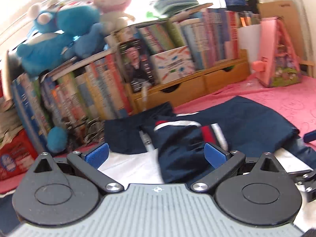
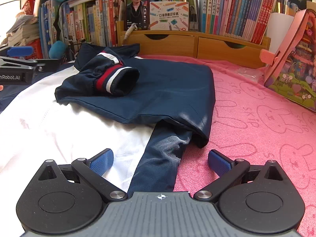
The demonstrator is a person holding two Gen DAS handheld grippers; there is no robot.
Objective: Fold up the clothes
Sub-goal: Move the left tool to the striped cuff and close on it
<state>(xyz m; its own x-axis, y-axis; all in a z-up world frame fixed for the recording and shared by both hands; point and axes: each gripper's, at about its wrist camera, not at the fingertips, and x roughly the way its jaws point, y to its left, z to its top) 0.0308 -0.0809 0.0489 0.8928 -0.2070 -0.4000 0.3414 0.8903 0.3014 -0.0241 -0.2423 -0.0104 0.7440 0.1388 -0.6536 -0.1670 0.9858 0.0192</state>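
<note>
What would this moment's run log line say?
left gripper: open | right gripper: open | navy jacket: sleeve folded over, on pink cloth

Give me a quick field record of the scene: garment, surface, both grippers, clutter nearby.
garment: navy and white jacket, partly folded, one sleeve laid across the body
sleeve cuff: striped red, white and navy cuff resting on top of the jacket
surface: pink cloth with a bunny print
left gripper: left gripper open, over the jacket, nothing pressed between the pads
right gripper: right gripper open wide, a navy strip of the jacket lying between the jaws, not gripped
behind: bookshelf with wooden drawers, phone propped upright
right side: pink box leaning
</note>
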